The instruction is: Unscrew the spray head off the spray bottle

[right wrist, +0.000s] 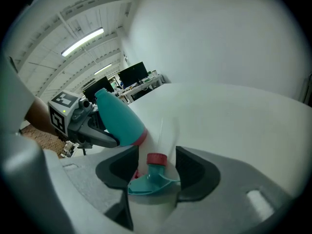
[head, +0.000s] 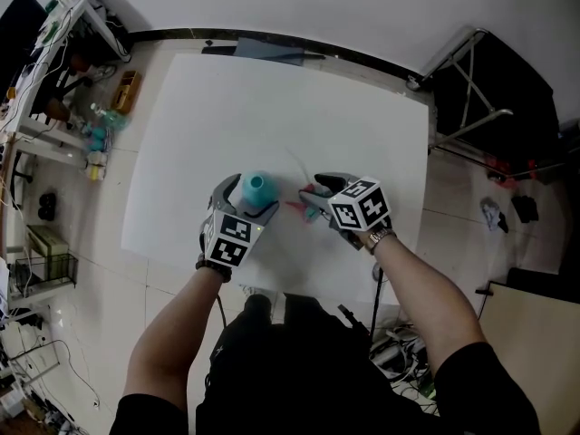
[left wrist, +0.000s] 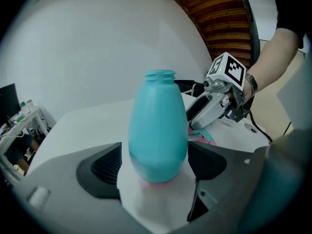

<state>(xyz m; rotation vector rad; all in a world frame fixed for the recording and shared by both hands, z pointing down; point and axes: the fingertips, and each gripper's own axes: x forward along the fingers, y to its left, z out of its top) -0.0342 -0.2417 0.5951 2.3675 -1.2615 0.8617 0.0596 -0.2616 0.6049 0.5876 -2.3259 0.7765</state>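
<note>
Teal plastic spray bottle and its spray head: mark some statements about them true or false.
1. The teal plastic spray bottle stands upright, its neck uncapped. True.
2. The teal spray head with the red collar sits screwed on the bottle. False: it lies on the white table, between the parted jaws of the right gripper.
3. The bottle stands between the jaws of the left gripper. True.
4. The right gripper clamps the bottle. False: its open jaws flank the spray head.
</note>
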